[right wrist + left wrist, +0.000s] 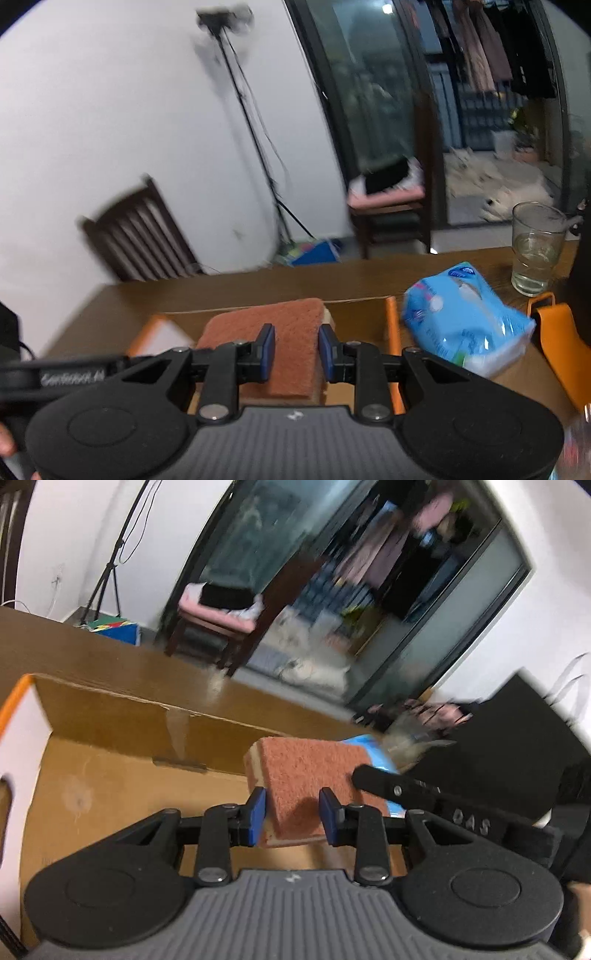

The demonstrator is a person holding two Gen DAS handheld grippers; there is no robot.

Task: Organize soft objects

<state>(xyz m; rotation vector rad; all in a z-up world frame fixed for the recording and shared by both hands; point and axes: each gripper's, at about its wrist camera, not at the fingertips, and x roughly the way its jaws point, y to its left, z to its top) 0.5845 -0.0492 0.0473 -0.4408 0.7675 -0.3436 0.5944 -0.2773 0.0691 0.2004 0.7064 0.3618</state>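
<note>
Raised letters "DAS" read on the right tool's [360,775] black arm.

— What can we count here?
— We count one rust-red sponge [280,332], one blue tissue pack [465,317], one cardboard box [122,720], one drinking glass [535,247] and two wooden chairs [136,236].

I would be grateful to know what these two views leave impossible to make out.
1. Left wrist view: whether the left gripper actually clamps the sponge; its pads overlap it.
2. Right wrist view: whether the right gripper grips or only hovers; the sponge fills the gap.
3. Right wrist view: the blue packet print, blurred.
</note>
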